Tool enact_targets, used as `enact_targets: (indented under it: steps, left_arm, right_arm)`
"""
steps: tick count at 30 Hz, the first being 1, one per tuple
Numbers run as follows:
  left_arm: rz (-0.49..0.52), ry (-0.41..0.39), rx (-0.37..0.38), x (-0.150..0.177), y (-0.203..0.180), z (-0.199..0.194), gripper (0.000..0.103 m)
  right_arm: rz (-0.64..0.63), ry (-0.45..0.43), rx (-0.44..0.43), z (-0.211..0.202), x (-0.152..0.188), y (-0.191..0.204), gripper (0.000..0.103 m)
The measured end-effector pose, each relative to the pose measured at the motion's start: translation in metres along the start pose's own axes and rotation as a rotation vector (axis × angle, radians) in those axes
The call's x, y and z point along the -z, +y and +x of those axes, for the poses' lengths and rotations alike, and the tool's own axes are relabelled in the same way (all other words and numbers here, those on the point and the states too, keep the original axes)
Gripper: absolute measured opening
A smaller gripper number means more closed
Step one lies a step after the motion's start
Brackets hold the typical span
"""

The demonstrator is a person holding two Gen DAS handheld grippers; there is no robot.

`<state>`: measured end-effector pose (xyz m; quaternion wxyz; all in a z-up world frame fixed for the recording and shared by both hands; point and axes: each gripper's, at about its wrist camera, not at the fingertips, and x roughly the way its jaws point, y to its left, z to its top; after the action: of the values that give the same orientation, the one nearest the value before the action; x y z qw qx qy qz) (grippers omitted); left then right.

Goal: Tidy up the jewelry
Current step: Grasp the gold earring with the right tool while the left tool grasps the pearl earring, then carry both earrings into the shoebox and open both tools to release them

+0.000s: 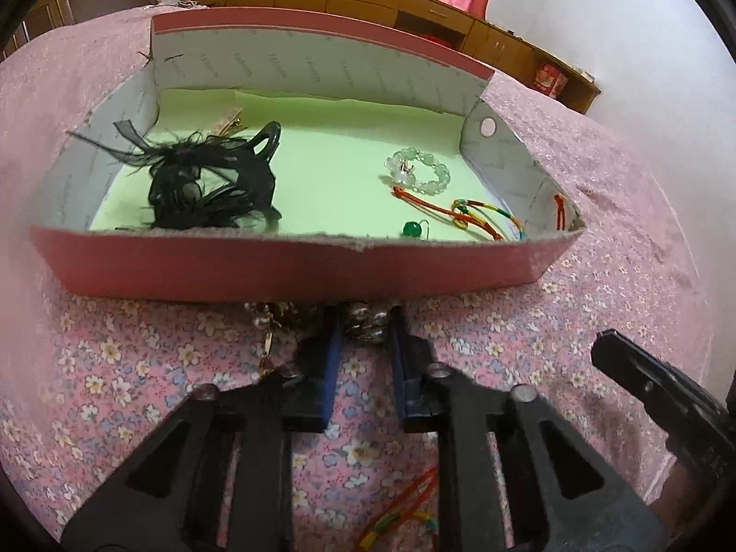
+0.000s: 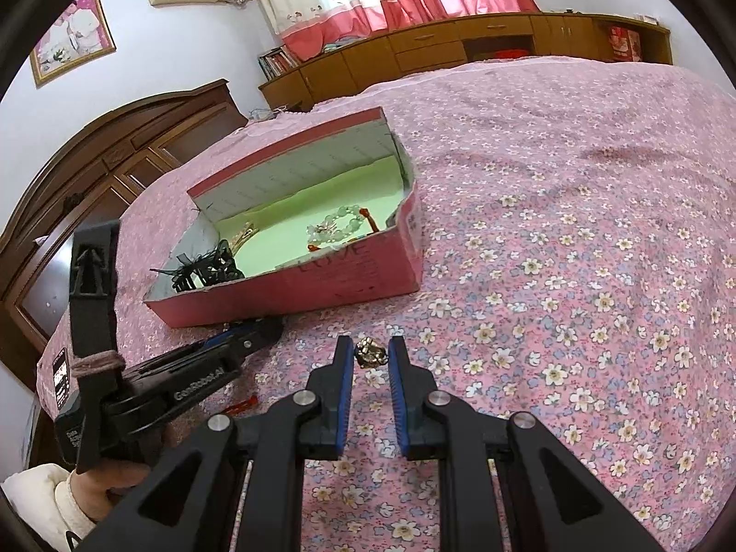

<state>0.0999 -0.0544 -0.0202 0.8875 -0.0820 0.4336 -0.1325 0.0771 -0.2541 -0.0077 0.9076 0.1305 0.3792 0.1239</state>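
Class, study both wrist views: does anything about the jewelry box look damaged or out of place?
Yes. The pink cardboard box has a ragged, torn front rim, roughly cut rather than clean. A multicoloured cord also lies outside it on the floral bedspread, not yet sorted.

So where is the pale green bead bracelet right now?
The bead bracelet lies on the green lining inside the pink box, toward its right end in the left wrist view, just beyond the red cord and green bead earring.
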Motion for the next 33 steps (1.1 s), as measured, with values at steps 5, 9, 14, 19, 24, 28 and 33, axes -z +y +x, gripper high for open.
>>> enact_targets:
  steps: [5,9,14,19,24,28,33]
  left_arm:
    - [0.016,-0.008,0.029,0.01,0.003,-0.012,0.004]
    - [0.029,-0.017,0.047,0.017,0.003,-0.025,0.004]
    - [0.05,-0.051,0.059,0.02,0.001,-0.045,0.004]
    - [0.058,-0.105,0.063,0.018,0.001,-0.065,0.004]
    - [0.055,-0.154,0.059,0.008,0.002,-0.08,0.004]
    - [0.066,-0.185,0.052,0.001,0.003,-0.086,0.004]
    - [0.081,-0.226,0.041,-0.008,0.001,-0.09,0.004]
  right_arm:
    - [-0.008,-0.003,-0.001,-0.002,0.0,0.003,0.017]
    - [-0.016,-0.006,-0.001,-0.004,0.001,0.005,0.017]
    - [-0.03,-0.012,-0.005,-0.007,0.001,0.011,0.017]
    - [-0.047,-0.02,-0.01,-0.01,0.001,0.018,0.017]
    - [-0.069,-0.036,-0.016,-0.014,-0.002,0.027,0.017]
    - [-0.09,-0.054,-0.021,-0.017,-0.006,0.034,0.017]
    - [-0.122,-0.087,-0.028,-0.018,-0.017,0.045,0.017]
